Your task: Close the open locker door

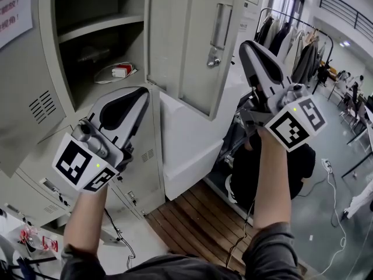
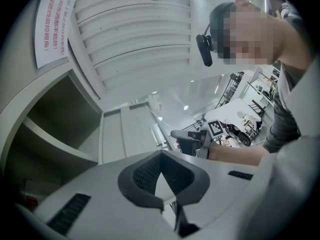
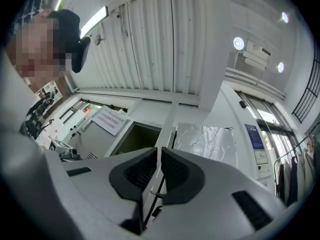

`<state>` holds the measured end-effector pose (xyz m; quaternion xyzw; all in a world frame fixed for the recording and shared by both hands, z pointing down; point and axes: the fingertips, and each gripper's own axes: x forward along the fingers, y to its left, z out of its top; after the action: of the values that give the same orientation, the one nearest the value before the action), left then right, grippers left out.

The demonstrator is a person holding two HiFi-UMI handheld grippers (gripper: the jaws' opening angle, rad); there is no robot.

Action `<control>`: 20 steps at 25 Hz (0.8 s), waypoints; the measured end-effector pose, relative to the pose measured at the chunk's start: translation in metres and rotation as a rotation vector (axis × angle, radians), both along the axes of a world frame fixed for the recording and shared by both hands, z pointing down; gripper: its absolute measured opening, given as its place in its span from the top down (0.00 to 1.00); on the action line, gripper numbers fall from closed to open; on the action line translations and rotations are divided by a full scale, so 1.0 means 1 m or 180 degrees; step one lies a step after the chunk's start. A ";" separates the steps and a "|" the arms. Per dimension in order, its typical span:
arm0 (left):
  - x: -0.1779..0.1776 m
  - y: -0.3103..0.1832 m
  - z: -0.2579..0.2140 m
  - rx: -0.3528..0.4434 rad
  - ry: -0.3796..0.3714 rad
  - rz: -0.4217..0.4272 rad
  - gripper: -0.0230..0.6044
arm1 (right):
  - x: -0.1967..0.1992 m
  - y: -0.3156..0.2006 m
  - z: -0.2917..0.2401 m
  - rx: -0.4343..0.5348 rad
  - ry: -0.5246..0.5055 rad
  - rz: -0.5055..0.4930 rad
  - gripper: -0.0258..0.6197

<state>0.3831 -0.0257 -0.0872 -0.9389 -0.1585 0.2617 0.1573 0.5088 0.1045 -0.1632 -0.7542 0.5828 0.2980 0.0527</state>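
The grey locker's open door [image 1: 192, 45] swings out toward me, its handle and lock [image 1: 219, 28] facing right. Behind it the open compartment [image 1: 96, 51] holds a shelf and a white charger with its cord [image 1: 120, 71]. My left gripper [image 1: 139, 95] is shut and empty, its tip just below the compartment's bottom edge, left of the door. My right gripper [image 1: 247, 45] is shut on nothing and hangs just right of the door handle, apart from it. In the left gripper view the shut tips [image 2: 160, 155] point up at the door [image 2: 125, 134]. The right gripper's tips [image 3: 159, 150] aim at the locker opening [image 3: 137, 138].
Closed lower locker doors [image 1: 143, 174] sit under the open one. A white cabinet [image 1: 192, 150] stands behind the door. A wooden floor strip [image 1: 198, 220] lies below. A clothes rack with coats [image 1: 291, 39] stands at the right. A paper notice [image 1: 11, 4] hangs top left.
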 end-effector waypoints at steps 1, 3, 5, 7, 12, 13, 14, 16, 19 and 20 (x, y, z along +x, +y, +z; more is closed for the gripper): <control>0.002 -0.001 0.000 0.0013 -0.0002 -0.0012 0.94 | 0.001 0.000 -0.001 -0.0002 0.0016 -0.0024 0.92; 0.005 -0.003 0.000 0.0023 -0.0005 -0.0030 0.94 | 0.002 -0.002 -0.003 -0.0025 0.0048 -0.0059 0.92; 0.007 -0.005 -0.001 0.0020 -0.0001 -0.0042 0.94 | 0.004 -0.005 -0.004 -0.0047 0.0047 -0.0130 0.90; 0.008 -0.007 -0.002 0.0031 0.0006 -0.0052 0.94 | 0.005 -0.008 -0.005 -0.0049 0.0022 -0.0213 0.87; 0.009 -0.009 -0.001 0.0050 0.0009 -0.0061 0.94 | 0.007 -0.011 -0.009 -0.0018 -0.0109 -0.0533 0.80; 0.008 -0.010 -0.001 0.0044 0.0013 -0.0066 0.94 | 0.008 -0.012 -0.010 -0.0024 -0.0148 -0.0623 0.79; 0.008 -0.011 -0.002 0.0038 0.0017 -0.0071 0.94 | 0.008 -0.014 -0.011 -0.0036 -0.0178 -0.0710 0.79; 0.005 -0.012 -0.002 0.0038 0.0024 -0.0079 0.94 | 0.005 -0.017 -0.013 -0.0069 -0.0167 -0.0862 0.78; 0.000 -0.013 -0.003 0.0058 0.0034 -0.0089 0.94 | -0.003 -0.020 -0.016 -0.0101 -0.0047 -0.0952 0.77; -0.002 -0.013 -0.003 0.0059 0.0037 -0.0096 0.94 | -0.005 -0.020 -0.017 -0.0100 -0.0037 -0.0963 0.77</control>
<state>0.3810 -0.0391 -0.0905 -0.9382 -0.1459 0.2633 0.1709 0.5042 0.0842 -0.1800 -0.6602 0.6941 0.2730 0.0886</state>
